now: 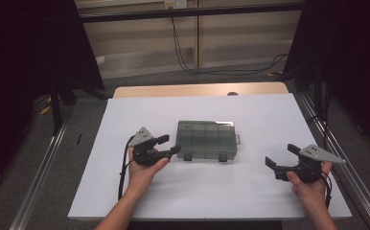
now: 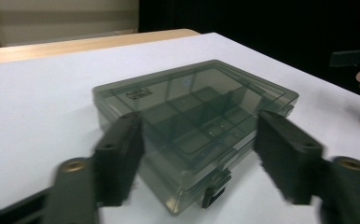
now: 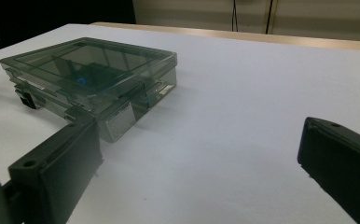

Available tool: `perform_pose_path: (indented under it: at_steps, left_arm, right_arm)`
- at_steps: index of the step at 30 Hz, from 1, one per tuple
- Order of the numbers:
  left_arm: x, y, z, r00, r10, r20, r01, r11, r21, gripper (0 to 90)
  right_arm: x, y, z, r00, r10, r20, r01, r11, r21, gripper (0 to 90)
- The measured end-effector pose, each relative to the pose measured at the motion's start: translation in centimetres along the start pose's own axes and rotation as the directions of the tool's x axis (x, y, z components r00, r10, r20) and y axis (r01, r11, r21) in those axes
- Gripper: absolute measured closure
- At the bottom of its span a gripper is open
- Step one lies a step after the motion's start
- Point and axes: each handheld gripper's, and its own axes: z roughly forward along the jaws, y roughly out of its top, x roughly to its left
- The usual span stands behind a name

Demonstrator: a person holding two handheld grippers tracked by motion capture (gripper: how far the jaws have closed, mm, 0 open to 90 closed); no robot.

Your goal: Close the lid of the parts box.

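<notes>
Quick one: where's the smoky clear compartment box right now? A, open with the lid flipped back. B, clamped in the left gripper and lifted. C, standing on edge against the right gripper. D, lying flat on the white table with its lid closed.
D: the compartment box lies flat on the white table, lid closed, with neither gripper holding it.

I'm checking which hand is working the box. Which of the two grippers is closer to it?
The left gripper: its open jaws stand right at the box's left end, while the right gripper waits well off to the other side.
</notes>
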Motion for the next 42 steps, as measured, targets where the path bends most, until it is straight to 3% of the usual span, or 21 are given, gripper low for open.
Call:
perform_pose_path:
  at_steps: [2,5,10,12,33,42]
  left_arm:
    - [0.2,-0.1,-0.5,1.0,-0.007,-0.004,0.007,1.0,0.002,20.1]
    - [0.4,-0.4,-1.3,0.9991,-0.008,-0.041,0.009,0.9998,0.02,7.2]
    - [0.9,-1.0,-3.1,0.9977,-0.023,-0.063,0.024,0.9997,0.011,0.5]
    - [1.0,-1.3,-3.6,0.998,-0.029,-0.055,0.03,0.9995,0.011,0.0]
    - [3.1,-3.8,-8.4,0.9884,-0.048,-0.144,0.052,0.9984,0.023,0.0]
    - [3.6,-4.2,-10.0,0.9872,-0.053,-0.15,0.057,0.9982,0.018,0.0]
  right_arm:
    - [0.0,0.0,0.0,1.0,0.004,0.0,-0.004,1.0,0.002,0.0]
    - [0.0,0.0,-0.1,1.0,0.005,-0.003,-0.005,1.0,0.002,0.0]
    - [-0.4,0.0,-0.5,0.9999,0.014,0.001,-0.014,1.0,-0.004,0.0]
    - [-0.5,-0.1,-0.6,0.9998,0.021,0.003,-0.021,1.0,-0.006,0.0]
    - [-1.4,-0.5,-1.4,0.999,0.027,0.035,-0.027,1.0,-0.004,0.0]
    - [-1.8,-0.8,-1.8,0.9984,0.032,0.047,-0.032,0.999,0.003,0.0]
